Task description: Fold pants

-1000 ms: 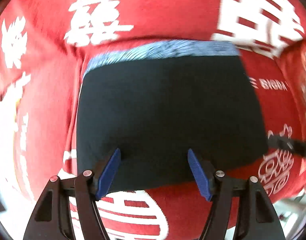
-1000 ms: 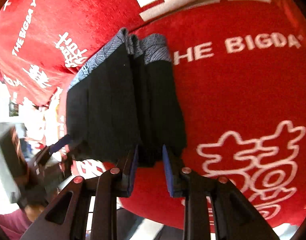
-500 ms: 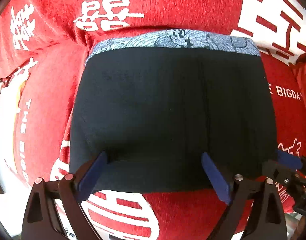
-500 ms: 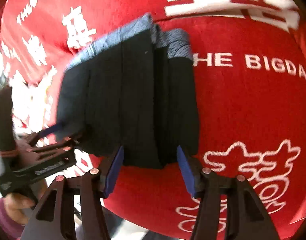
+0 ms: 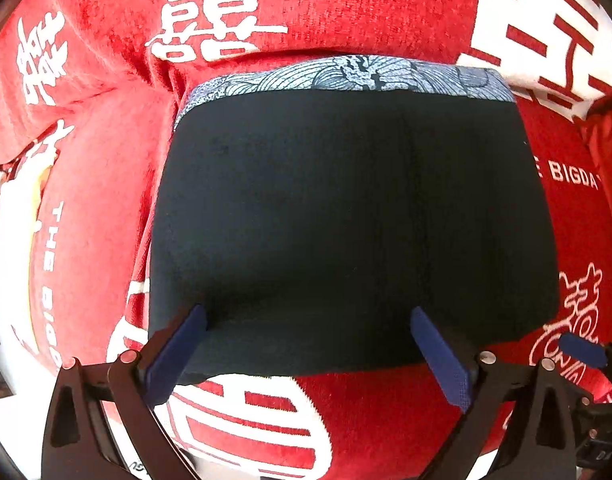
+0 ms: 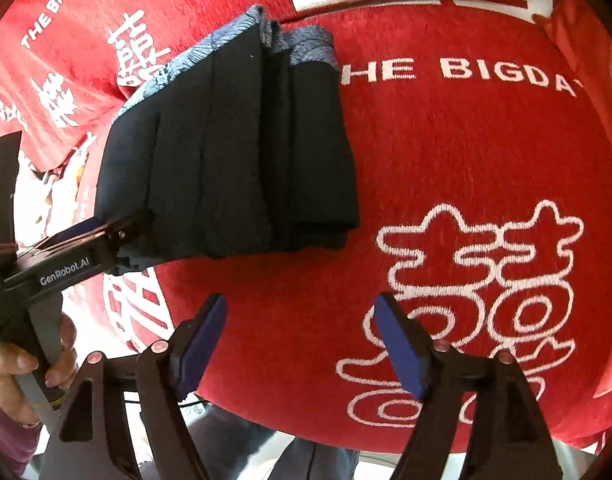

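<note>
The folded pants (image 5: 354, 220) lie on the printed cloth (image 6: 466, 168), waistband (image 5: 346, 76) at the far edge. The left gripper (image 5: 310, 344) stands over their near edge; the right gripper (image 6: 297, 336) stands beside them.

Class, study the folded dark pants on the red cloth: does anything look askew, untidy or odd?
Mostly neat. The pants lie folded on the red cloth, but the patterned waistband layers are staggered at the right end, not flush. Both grippers are opening, gripping nothing.
</note>
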